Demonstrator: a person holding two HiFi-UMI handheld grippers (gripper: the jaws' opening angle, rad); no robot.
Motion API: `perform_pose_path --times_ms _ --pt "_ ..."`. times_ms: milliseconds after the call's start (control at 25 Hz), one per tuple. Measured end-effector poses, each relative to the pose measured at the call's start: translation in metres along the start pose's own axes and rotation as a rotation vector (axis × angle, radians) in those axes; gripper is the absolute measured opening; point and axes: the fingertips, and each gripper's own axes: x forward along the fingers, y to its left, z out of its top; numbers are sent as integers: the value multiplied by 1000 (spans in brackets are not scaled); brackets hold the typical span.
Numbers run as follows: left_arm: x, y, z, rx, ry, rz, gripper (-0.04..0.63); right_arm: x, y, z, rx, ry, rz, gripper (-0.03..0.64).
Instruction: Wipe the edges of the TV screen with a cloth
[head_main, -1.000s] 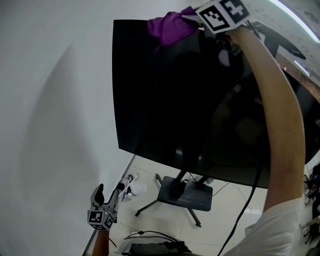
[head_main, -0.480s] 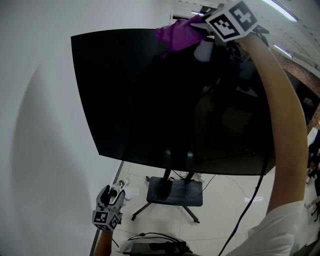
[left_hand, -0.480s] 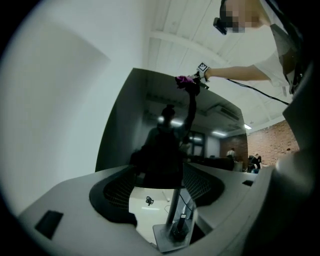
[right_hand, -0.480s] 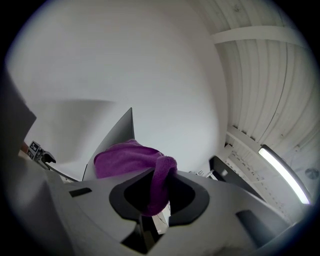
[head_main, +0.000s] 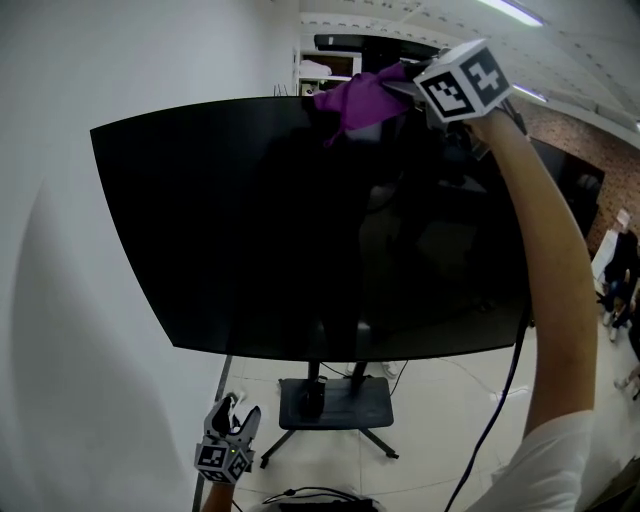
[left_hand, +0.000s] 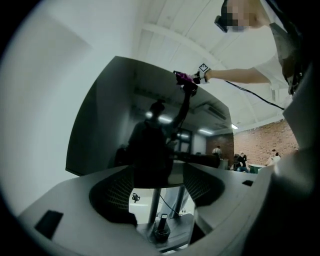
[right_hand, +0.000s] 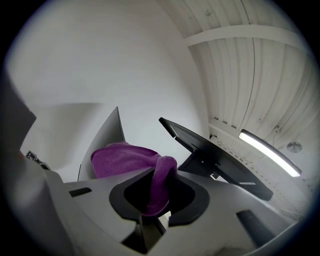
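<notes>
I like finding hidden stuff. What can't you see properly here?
Head view: the TV's top edge where the purple cloth covers it.
Head view: part of the TV's right edge, behind the person's arm.
Head view: people at the right edge, too small and cut off.
Left gripper view: the stand base, partly behind the left gripper.

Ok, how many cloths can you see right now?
1. The purple cloth is clamped in the right tongs, draped over the top edge of the TV. The left tongs, held low, are open and empty. Others could lie behind the screen.
</notes>
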Motion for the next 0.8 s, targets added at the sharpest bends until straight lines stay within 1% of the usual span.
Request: perform_pose_path --times_ms 120,280,400,560,640,720,800 --pt "8 -15 -14 24 29 -34 304 -16 -14 -18 16 6 -18 69" --pt "14 -30 -21 31 40 -50 304 -36 -33 -36 30 6 -54 69" --pt "18 -36 -18 62 55 -60 304 -48 -45 -52 55 -6 -81 69" --pt "28 -52 -5 55 46 -77 304 -69 -65 -73 85 -21 -136 69" --pt "32 -60 2 63 40 -91 304 -80 -74 -81 92 -31 -181 69" --pt "36 -69 22 60 20 -106 304 -94 -81 -88 109 -57 -252 67" --pt "43 -75 47 76 -15 -120 304 -114 -85 -94 157 -128 -336 66"
